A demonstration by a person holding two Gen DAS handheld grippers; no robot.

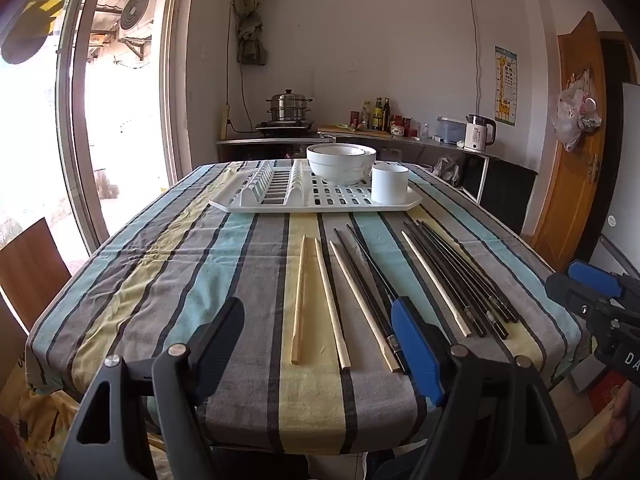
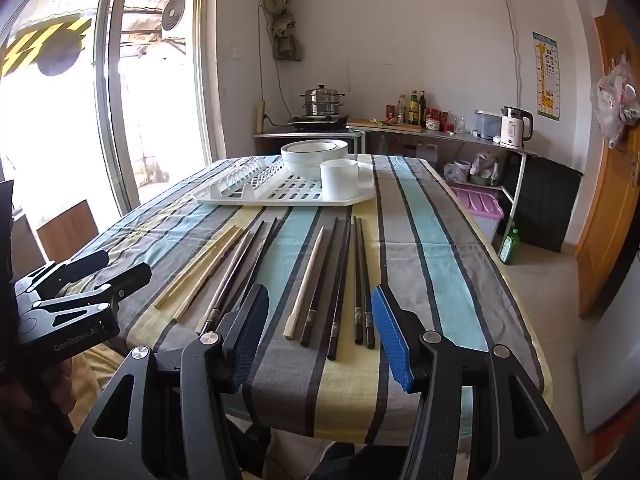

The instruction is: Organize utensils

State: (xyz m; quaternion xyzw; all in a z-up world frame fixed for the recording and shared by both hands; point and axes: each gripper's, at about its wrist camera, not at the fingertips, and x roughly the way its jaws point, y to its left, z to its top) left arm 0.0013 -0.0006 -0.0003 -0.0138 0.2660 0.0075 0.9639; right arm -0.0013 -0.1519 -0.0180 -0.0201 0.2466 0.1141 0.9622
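Your left gripper (image 1: 320,344) is held low at the near edge of the table (image 1: 140,280), its jaws spread wide with nothing between the fingers (image 1: 416,344). Your right gripper (image 2: 320,332) hangs at that same near edge, further toward your right, jaws likewise spread wide and holding nothing. Both point forward across the table, roughly level with each other, and each shows at the edge of the other's view.

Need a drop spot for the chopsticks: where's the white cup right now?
The white cup stands on the right end of the white drying rack at the table's far side, just right of the stacked bowls.
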